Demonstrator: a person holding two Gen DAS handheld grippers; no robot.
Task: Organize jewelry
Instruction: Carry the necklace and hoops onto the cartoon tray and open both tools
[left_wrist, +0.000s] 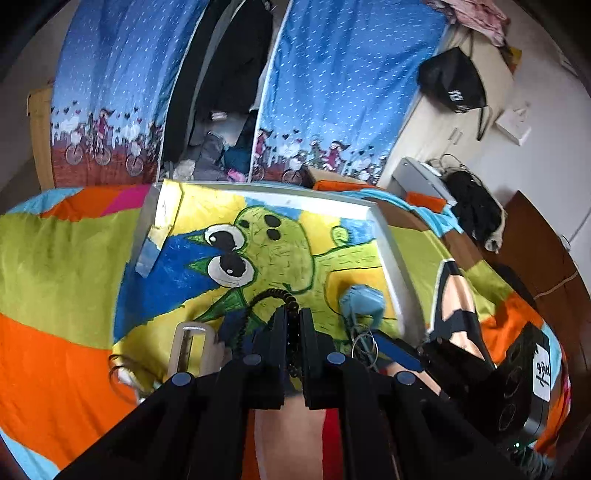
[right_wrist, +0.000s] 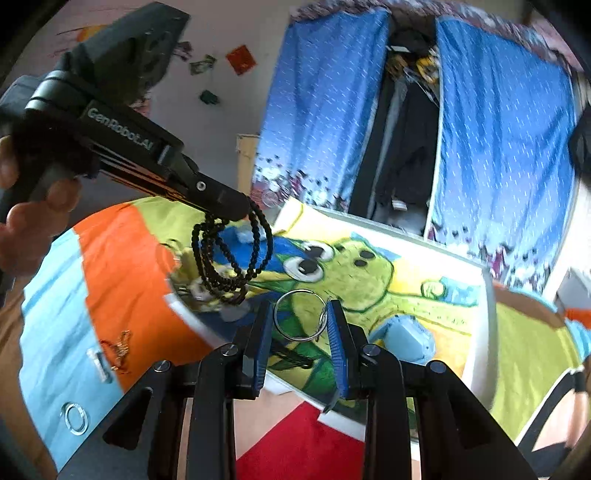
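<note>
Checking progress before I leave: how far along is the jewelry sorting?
Done: nothing looks sorted. In hand: left gripper holds the black beads; right gripper holds a silver hoop. Left: a ring, a gold piece and a clip on the bedspread.

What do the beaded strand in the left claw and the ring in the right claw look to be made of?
Beaded strand: small round black beads with a dull gloss, perhaps stone, glass or plastic; the look does not settle it. Ring: thin silvery wire hoop with bright glints, most likely polished metal.
</note>
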